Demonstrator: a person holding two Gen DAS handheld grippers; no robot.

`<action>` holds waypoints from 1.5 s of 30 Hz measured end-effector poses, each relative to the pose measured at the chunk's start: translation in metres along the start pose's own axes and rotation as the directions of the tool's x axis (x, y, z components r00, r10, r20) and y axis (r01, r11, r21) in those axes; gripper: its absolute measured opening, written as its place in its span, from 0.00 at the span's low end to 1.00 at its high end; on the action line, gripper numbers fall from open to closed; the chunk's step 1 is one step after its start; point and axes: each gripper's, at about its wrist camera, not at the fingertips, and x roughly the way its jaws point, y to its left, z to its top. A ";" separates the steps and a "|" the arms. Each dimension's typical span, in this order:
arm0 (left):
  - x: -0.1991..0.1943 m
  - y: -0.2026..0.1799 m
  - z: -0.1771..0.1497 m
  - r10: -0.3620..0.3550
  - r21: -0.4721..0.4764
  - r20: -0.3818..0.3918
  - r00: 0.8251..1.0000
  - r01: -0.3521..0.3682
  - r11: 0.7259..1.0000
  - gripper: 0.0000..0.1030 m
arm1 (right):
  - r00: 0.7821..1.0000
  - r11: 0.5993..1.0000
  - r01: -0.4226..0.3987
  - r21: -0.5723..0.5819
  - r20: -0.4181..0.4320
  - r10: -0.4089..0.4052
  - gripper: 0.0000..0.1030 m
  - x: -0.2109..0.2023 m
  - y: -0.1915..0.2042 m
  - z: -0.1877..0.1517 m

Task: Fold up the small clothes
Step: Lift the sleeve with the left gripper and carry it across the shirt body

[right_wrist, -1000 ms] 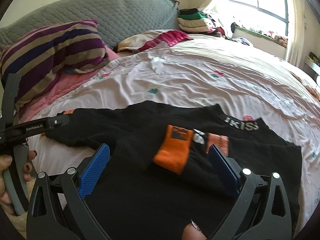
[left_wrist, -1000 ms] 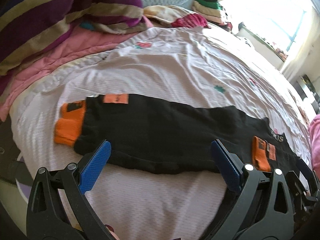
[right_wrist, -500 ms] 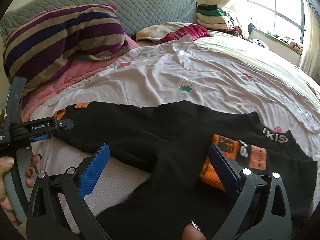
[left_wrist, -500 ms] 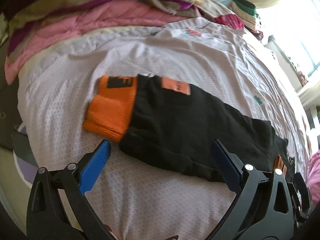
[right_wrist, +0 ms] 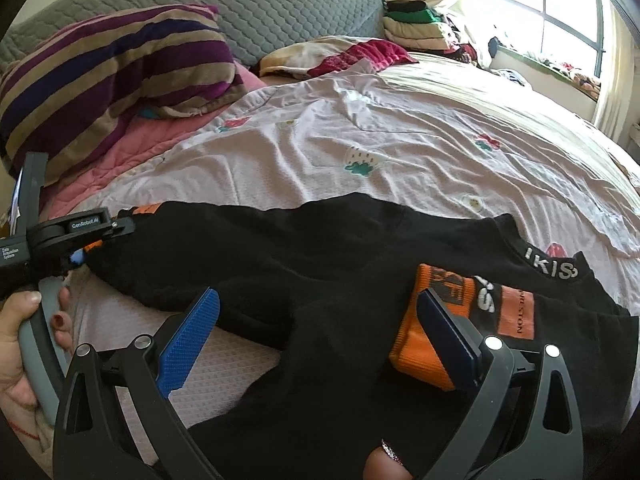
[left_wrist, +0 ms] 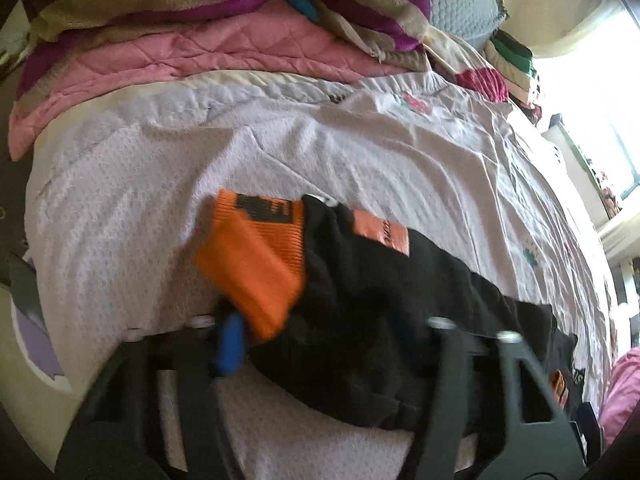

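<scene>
A small black top with orange cuffs lies on the pale bed sheet. One long sleeve stretches left, its orange cuff at the end. My left gripper sits over that sleeve by the cuff; its jaws have narrowed around the black fabric, the view is blurred, and the right pad is hidden by cloth. It also shows at the left of the right wrist view. My right gripper is open above the top's body, its right pad next to the other orange cuff, which is folded onto the body.
A striped purple pillow and a pink quilt lie at the head of the bed. A grey headboard is behind. Folded clothes are stacked at the far side near a window.
My left gripper has moved forward onto the sleeve by the orange cuff and its jaws have come closer together. My right gripper has stayed open, shifting slightly over the top's body.
</scene>
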 end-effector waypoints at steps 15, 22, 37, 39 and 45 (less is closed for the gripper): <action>-0.070 -0.032 -0.006 -0.349 0.084 0.156 0.924 0.339 0.937 0.13 | 0.997 0.996 0.065 0.063 0.047 -0.068 0.95 -0.058 -0.061 -0.023; -0.088 -0.082 -0.027 -0.477 0.196 0.147 0.867 0.447 0.873 0.13 | 0.992 0.986 0.093 0.138 0.071 -0.103 0.95 -0.088 -0.096 -0.048; -0.092 -0.179 -0.096 -0.628 0.396 -0.029 0.777 0.586 0.707 0.05 | 0.974 0.932 0.133 0.336 0.129 -0.186 0.95 -0.130 -0.167 -0.068; -0.088 -0.191 -0.107 -0.628 0.420 -0.061 0.776 0.591 0.689 0.05 | 0.969 0.922 0.141 0.361 0.139 -0.203 0.95 -0.138 -0.177 -0.070; -0.082 -0.216 -0.136 -0.618 0.477 -0.146 0.772 0.602 0.640 0.04 | 0.957 0.888 0.163 0.429 0.150 -0.248 0.95 -0.155 -0.205 -0.076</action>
